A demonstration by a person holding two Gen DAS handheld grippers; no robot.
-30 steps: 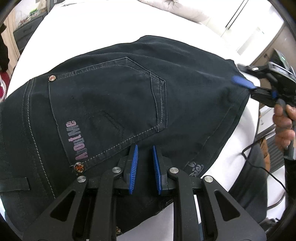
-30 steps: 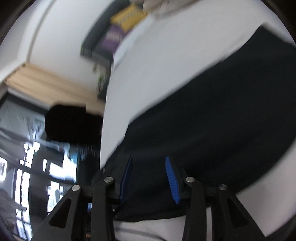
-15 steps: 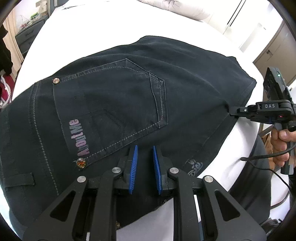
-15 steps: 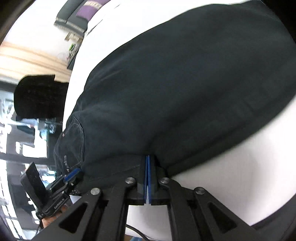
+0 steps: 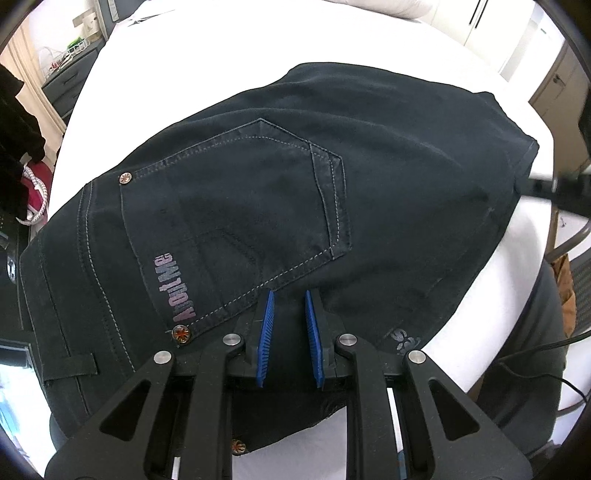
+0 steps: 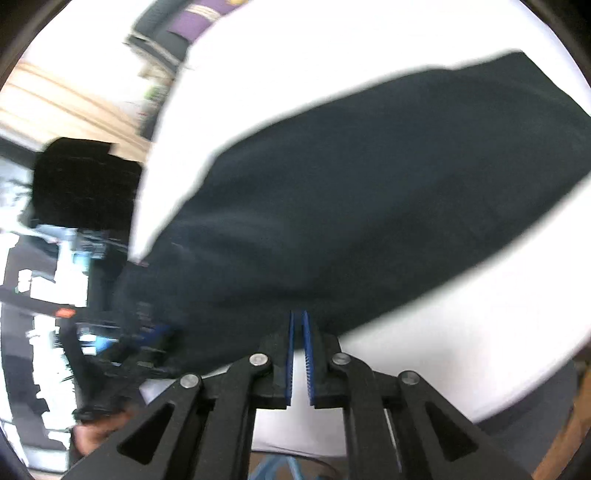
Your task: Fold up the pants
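Dark denim pants lie back side up on a white bed, with a stitched back pocket marked "AboutMe". My left gripper is shut on the waistband fabric, which bunches between its blue pads. In the right wrist view the pants look blurred. My right gripper has its tips at the pants' near edge. Its jaws are opening slightly and leave a thin slit, with dark fabric between the tips. From the left wrist view the right gripper is a blur at the pants' right edge.
A grey dresser and a dark hanging garment stand left of the bed. White pillows lie at its far end. A black cable trails by the bed's right side. A hand holds the left gripper.
The right gripper's jaws closed at the pants' edge, and a thin slit now shows between them. It shifted along the right edge. The left gripper kept its hold and tilted a little.
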